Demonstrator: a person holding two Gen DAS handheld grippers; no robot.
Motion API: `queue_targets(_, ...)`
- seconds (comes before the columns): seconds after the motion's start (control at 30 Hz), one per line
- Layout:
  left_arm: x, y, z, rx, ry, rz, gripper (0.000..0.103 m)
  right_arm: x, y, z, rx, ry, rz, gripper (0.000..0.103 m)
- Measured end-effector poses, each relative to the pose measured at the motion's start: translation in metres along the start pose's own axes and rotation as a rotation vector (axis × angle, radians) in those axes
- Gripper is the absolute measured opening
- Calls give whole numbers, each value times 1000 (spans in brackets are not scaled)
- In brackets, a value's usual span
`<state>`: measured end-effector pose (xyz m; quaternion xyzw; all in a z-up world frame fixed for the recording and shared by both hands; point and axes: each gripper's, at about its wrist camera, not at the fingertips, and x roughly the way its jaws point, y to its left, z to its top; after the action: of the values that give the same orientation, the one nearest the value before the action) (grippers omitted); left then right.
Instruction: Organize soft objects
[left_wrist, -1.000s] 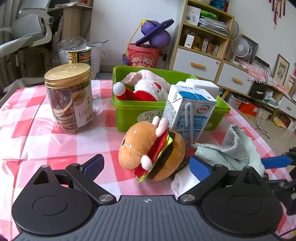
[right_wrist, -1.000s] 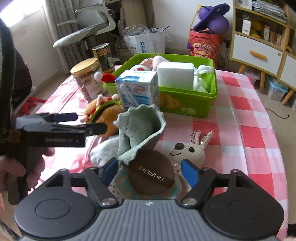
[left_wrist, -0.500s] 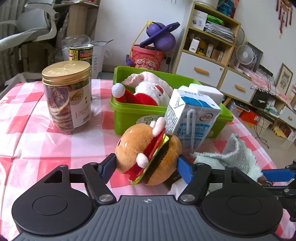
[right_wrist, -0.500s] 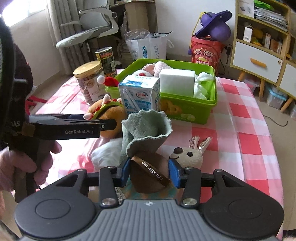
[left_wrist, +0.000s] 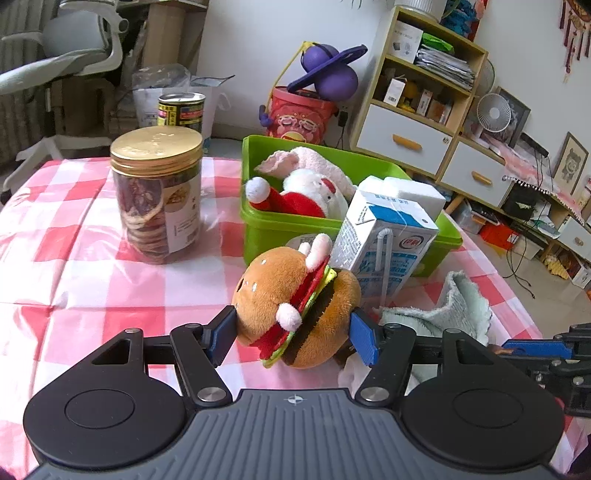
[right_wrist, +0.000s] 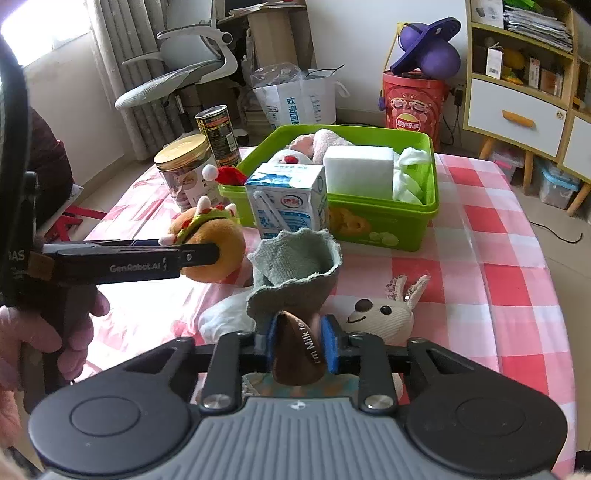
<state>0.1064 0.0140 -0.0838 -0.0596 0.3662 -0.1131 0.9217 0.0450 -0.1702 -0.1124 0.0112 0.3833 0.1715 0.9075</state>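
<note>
The left gripper (left_wrist: 293, 338) has its blue fingers (left_wrist: 364, 341) closing on the burger plush (left_wrist: 295, 302), one pad against each bun side, with the toy resting on the tabletop (left_wrist: 74, 258) between them. The right gripper (right_wrist: 301, 345) is closing much narrower on a brown milk-tea plush (right_wrist: 297, 350), squeezed between its pads; a grey-green cloth (right_wrist: 295, 266) stands bunched just beyond those fingertips, draped against the brown toy.

Ahead of both sets of fingers sits the green bin (right_wrist: 376, 221), already holding a Santa plush (left_wrist: 306, 192), a white sponge block (right_wrist: 358, 171) and other soft pieces. A milk carton (left_wrist: 384, 247) stands directly between the burger and the bin, touching or nearly touching the burger's far side.

The main risks look like these:
- The burger is round and yielding (it could squirt forward out of a shallow pinch), and a forward lift would likely knock the carton over.
- The cloth may ride up with the brown plush and drop off partway, or snag the rabbit plush (right_wrist: 384, 314) lying just right of the right fingers.
- The two grippers are close side by side; lifting together toward the bin could make them collide.
- The cookie jar (left_wrist: 159, 195), left of the left fingers, seems safely apart.
</note>
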Motion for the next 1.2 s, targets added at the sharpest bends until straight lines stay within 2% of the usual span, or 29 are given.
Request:
queue_targets(0.3, -18, 7, 3, 0, -1, 7, 64, -9, 2, 4, 32, -17, 31, 15)
queue_targets(0.7, -53, 12, 13, -1, -53, -43, 64, -31, -4, 19, 123, -83, 96, 16)
queue_targets(1.2, -68, 9, 29, 20, -101, -90, 64, -50, -9, 51, 212, -181, 143, 16)
